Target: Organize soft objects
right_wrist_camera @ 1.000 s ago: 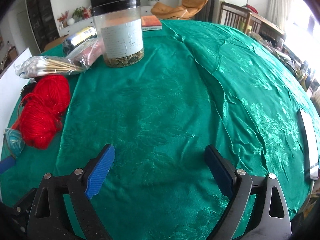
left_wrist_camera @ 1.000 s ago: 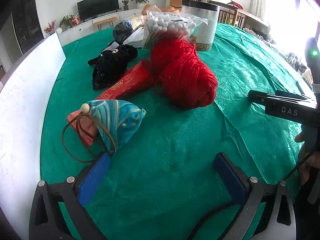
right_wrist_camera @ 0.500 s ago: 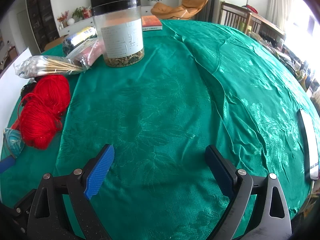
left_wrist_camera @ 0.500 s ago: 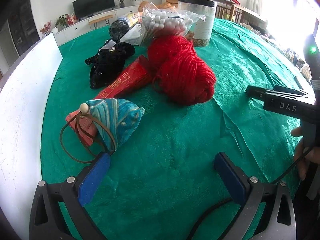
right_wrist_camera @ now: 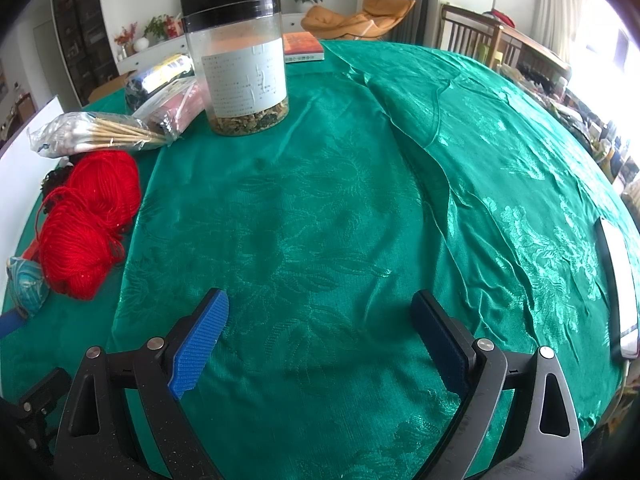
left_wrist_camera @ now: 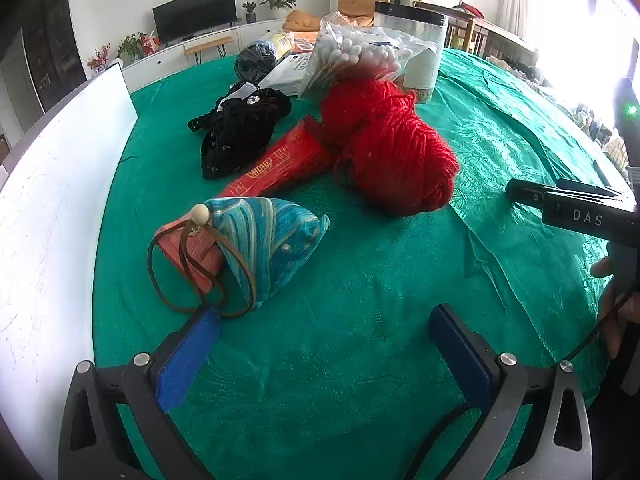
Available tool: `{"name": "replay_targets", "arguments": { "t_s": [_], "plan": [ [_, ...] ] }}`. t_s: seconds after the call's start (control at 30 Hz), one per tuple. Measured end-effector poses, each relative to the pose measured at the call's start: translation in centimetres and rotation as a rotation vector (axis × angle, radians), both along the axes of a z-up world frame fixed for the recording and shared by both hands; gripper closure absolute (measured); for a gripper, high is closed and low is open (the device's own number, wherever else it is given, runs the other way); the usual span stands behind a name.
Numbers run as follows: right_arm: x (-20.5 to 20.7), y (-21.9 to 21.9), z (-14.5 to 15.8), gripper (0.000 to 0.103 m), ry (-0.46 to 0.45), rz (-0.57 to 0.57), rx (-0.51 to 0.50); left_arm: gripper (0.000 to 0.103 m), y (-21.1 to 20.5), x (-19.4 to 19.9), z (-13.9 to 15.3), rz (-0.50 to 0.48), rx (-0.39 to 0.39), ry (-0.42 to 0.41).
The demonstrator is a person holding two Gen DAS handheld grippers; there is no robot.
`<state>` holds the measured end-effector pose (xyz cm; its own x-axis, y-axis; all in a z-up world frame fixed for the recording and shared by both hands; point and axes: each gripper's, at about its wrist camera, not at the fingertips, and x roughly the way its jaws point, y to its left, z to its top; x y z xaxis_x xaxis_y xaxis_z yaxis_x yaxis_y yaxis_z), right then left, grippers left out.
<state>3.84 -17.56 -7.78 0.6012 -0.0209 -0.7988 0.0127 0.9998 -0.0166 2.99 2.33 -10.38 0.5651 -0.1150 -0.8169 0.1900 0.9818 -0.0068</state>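
Left gripper closing in on the blue pouch

It has crept nearer the table's left edge; both jaws gape (right gripper idle), pouch cord perhaps touching one pad — pickup likely next.

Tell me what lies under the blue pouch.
The blue pouch partly rests on a red packet that runs toward the red yarn. Green tablecloth lies beneath; anything else underneath is hidden.

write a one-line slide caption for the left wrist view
Open left gripper low over the green tablecloth, facing a blue pouch, red yarn and a black knit item.
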Motion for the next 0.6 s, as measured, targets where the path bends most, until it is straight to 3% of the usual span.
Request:
{"name": "replay_targets", "arguments": {
  "t_s": [0.6],
  "plan": [
    [0.19, -0.03, -0.07, 0.008, -0.002, -0.002, 0.000, 0.000, 0.03, -0.08, 0.12, 0.008, 0.000, -0.011]
  ]
}}
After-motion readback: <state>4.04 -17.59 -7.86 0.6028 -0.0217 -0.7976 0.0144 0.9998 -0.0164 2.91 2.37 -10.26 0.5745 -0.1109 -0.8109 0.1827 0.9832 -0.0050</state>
